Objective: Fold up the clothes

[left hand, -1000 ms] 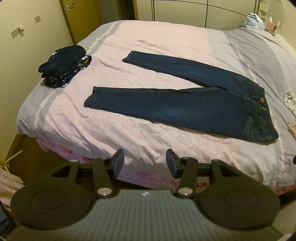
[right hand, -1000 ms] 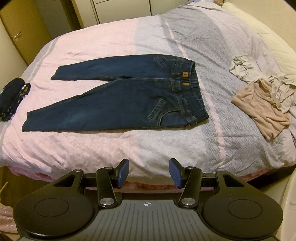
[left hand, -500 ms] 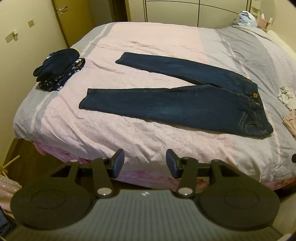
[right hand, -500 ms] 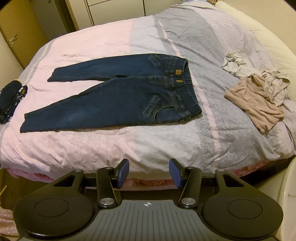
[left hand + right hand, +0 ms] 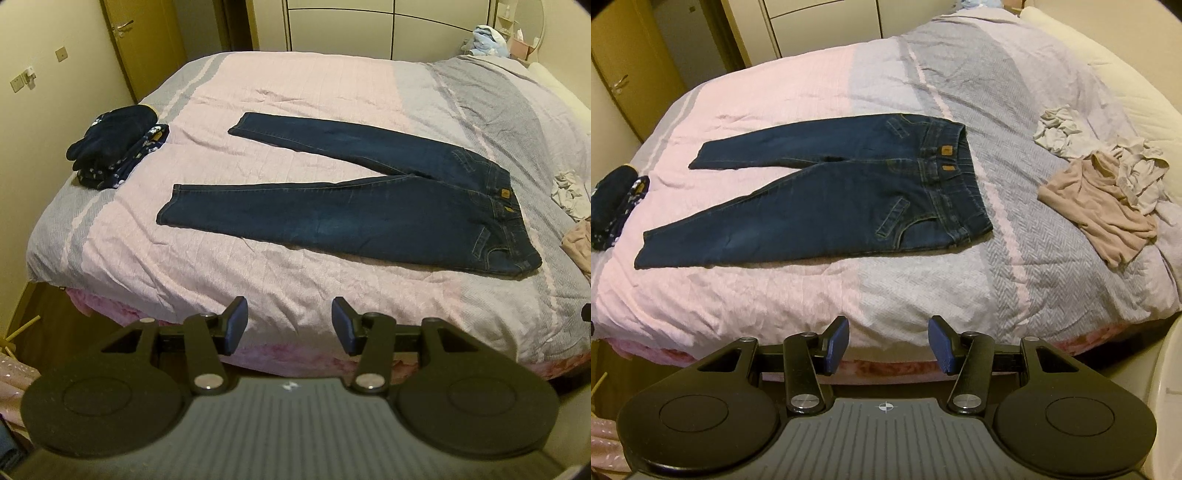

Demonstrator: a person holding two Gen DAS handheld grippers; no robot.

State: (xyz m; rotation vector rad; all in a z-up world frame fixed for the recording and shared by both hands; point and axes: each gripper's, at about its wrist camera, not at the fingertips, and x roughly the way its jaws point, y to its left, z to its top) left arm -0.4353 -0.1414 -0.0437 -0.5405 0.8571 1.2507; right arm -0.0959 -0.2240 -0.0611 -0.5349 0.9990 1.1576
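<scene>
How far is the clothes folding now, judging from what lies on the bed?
Done: a folded dark pile sits at the bed's left corner. In hand: nothing; the left gripper and right gripper hang open short of the bed, and the jeans lie flat, legs apart, unfolded. Left: the jeans, the beige top and the crumpled grey garments.

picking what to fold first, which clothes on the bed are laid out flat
The jeans, spread flat mid-bed; the beige top and grey clothes are crumpled.

Matt dark denim jeans (image 5: 351,206) lie on a wrinkled woven-cloth bed (image 5: 295,92) cover; the left gripper (image 5: 286,325) is matt black plastic.
</scene>
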